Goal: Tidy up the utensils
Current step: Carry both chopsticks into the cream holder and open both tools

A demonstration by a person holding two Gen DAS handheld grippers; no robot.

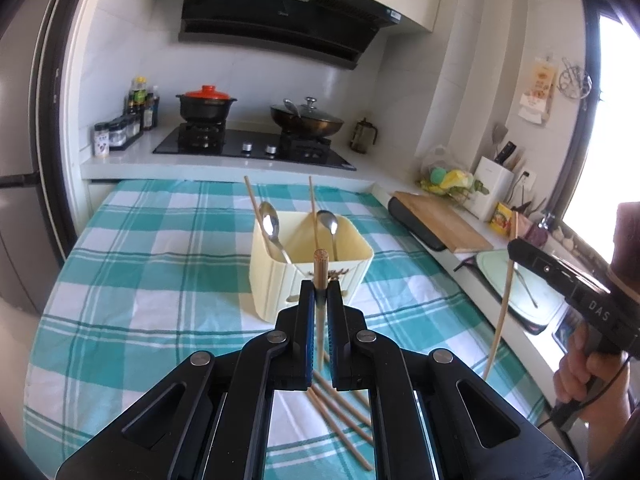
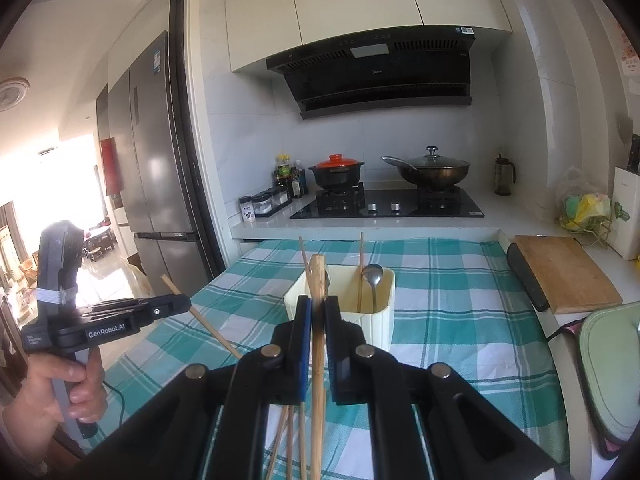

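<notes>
Both grippers: left gripper (image 1: 321,280) and right gripper (image 2: 318,304) black, blue pads, silver rivets; "GenRobot.AI" lettering, bare-skinned hand (image 2: 76,380) at frame's lower left.

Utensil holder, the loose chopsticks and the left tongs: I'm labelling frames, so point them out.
utensil holder (image 1: 280,280): left wrist view, front wall.
loose chopsticks (image 1: 340,428): left wrist view, mid-shaft on the cloth.
left tongs (image 1: 320,286): left wrist view, between the fingertips.

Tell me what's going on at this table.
A person is sorting utensils with a handheld tool in each hand. The left tool is shut on a wooden chopstick, and the right tool is shut on another chopstick. Both hang above the checked tablecloth, near a cream holder that already has two spoons and two chopsticks standing in it. More loose chopsticks lie on the cloth below.
</notes>
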